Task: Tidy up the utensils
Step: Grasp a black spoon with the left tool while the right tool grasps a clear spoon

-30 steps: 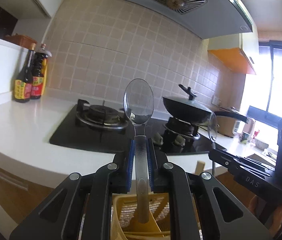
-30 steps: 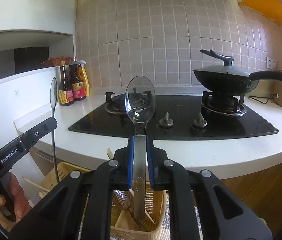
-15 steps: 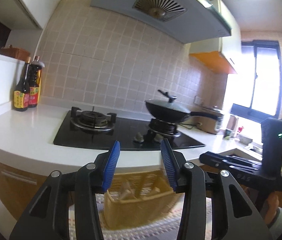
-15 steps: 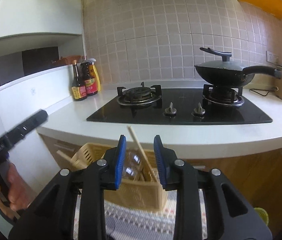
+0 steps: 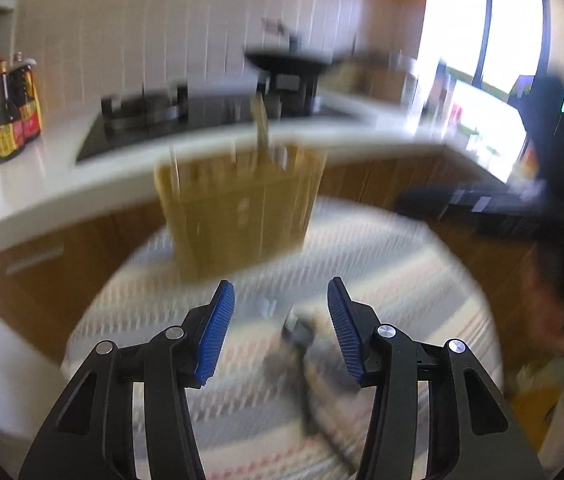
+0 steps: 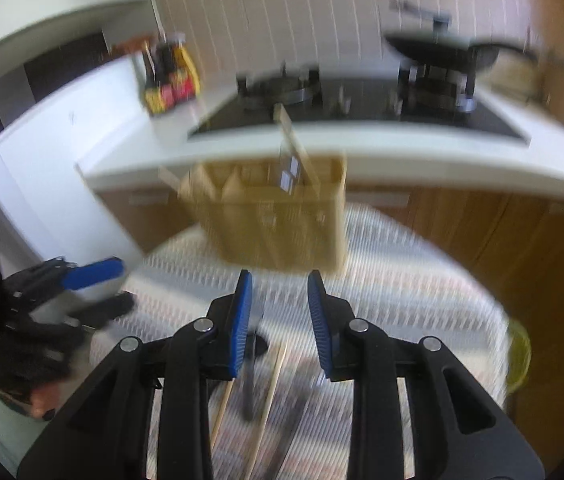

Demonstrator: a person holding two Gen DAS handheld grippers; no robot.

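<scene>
Both views are motion-blurred. A yellow utensil basket (image 5: 238, 212) stands on a round table with a striped cloth (image 5: 382, 280); chopsticks stick up from it. It also shows in the right wrist view (image 6: 274, 220). My left gripper (image 5: 280, 332) is open and empty, above a dark-handled utensil (image 5: 302, 336) lying on the cloth. My right gripper (image 6: 280, 320) is open and empty, above a dark-handled utensil (image 6: 248, 384) and two wooden chopsticks (image 6: 270, 392) on the cloth.
Behind the table runs a white counter (image 6: 402, 152) with a black hob, a wok (image 6: 438, 48) and sauce bottles (image 6: 166, 80). Wooden cabinet doors (image 6: 522, 240) lie below. The other gripper shows at the left edge of the right wrist view (image 6: 90, 274).
A second ago each gripper held a clear spoon over the basket. Both then opened and let the spoons go, and both have now drawn back and tilted down towards the cloth.
</scene>
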